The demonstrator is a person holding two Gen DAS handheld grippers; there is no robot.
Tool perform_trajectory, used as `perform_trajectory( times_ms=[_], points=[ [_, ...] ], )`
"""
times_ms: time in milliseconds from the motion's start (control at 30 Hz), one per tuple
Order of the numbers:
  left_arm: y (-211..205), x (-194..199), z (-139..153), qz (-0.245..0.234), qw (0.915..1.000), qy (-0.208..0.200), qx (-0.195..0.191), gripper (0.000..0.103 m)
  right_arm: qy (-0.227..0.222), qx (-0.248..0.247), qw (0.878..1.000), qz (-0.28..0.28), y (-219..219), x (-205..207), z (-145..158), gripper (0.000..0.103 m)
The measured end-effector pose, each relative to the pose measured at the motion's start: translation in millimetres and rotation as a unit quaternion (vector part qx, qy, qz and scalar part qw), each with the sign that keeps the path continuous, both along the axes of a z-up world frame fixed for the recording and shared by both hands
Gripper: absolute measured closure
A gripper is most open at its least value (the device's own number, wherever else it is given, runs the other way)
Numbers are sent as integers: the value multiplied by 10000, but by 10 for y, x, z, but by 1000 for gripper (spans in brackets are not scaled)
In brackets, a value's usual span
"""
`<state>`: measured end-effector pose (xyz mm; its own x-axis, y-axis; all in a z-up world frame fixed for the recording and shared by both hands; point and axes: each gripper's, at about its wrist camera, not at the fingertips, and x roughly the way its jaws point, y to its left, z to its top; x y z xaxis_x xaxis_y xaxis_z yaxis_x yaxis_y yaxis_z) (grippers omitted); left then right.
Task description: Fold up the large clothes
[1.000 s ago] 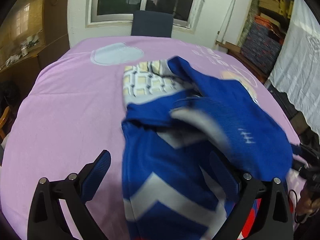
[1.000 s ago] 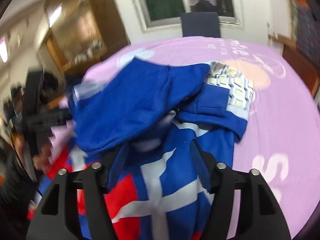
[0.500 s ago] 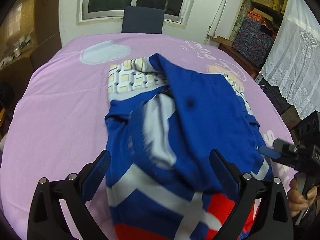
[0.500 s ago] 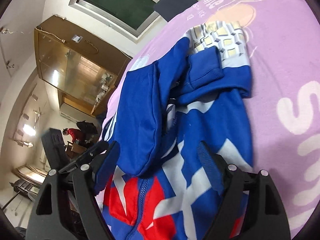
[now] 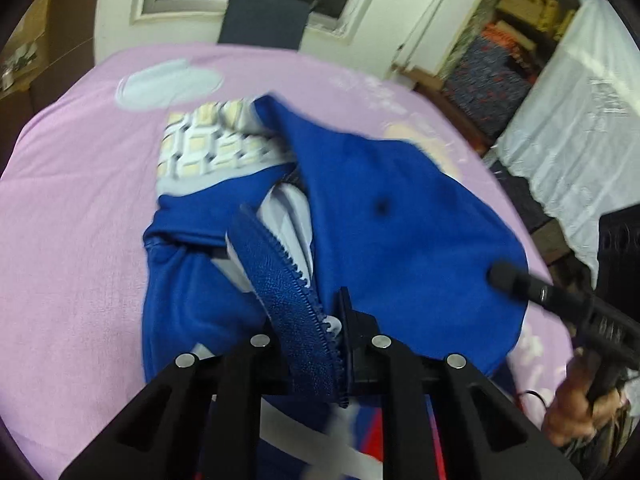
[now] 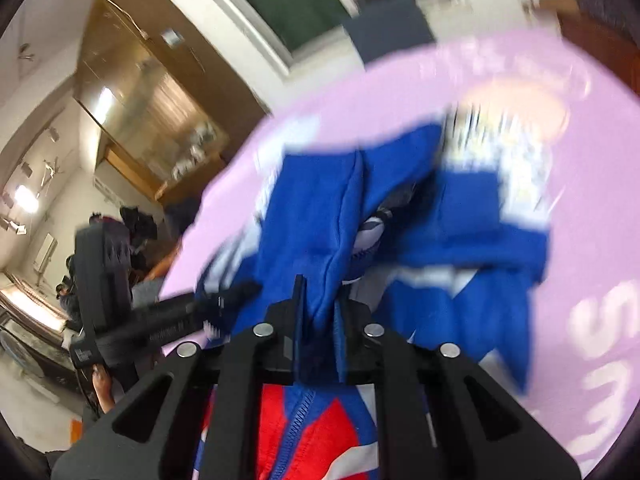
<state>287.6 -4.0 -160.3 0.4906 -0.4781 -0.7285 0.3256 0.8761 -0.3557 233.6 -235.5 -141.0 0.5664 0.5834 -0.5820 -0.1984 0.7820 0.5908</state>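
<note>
A large blue jacket [image 5: 384,248] with white and red panels and a cream-patterned lining lies bunched on the pink-covered table [image 5: 72,216]. My left gripper [image 5: 310,320] is shut on the jacket's blue zipper edge [image 5: 280,276] near the front. My right gripper [image 6: 318,304] is shut on a blue fold of the same jacket [image 6: 316,216], with the red panel [image 6: 280,424] hanging below its fingers. The right gripper also shows in the left wrist view [image 5: 504,274], at the jacket's right edge.
A dark chair [image 5: 262,20] stands at the table's far side under a window. Stacked boxes and a white lace cloth [image 5: 576,120] are to the right. A wooden cabinet [image 6: 148,92] stands to the left. The table's cloth is bare around the jacket.
Both grippers were open half a second ago and have closed on the jacket: the left on the zipper edge, the right on a blue fold. Both views are blurred with motion.
</note>
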Motion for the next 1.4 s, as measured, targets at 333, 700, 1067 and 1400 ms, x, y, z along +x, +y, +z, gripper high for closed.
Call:
perform_trajectory(
  times_ms=[333,700,1067,1400],
  points=[
    [-44,-135,-392,70,9989,441,175,77,1045,-244,9938,-277,-145,40,-709,86],
    [-100,-175,379,492,9873,-1061,1072,42,297,101,9959,-853,-555,-107,-272,63],
    [-657,347,-226,8,9817,-830,1715,41,664,264,9974,-106,0,606,-456,63],
    [-674,353,-438,-191,9701,-1154,2125,24,1016,777,9917,-154,-202,648,-763,83]
  ],
)
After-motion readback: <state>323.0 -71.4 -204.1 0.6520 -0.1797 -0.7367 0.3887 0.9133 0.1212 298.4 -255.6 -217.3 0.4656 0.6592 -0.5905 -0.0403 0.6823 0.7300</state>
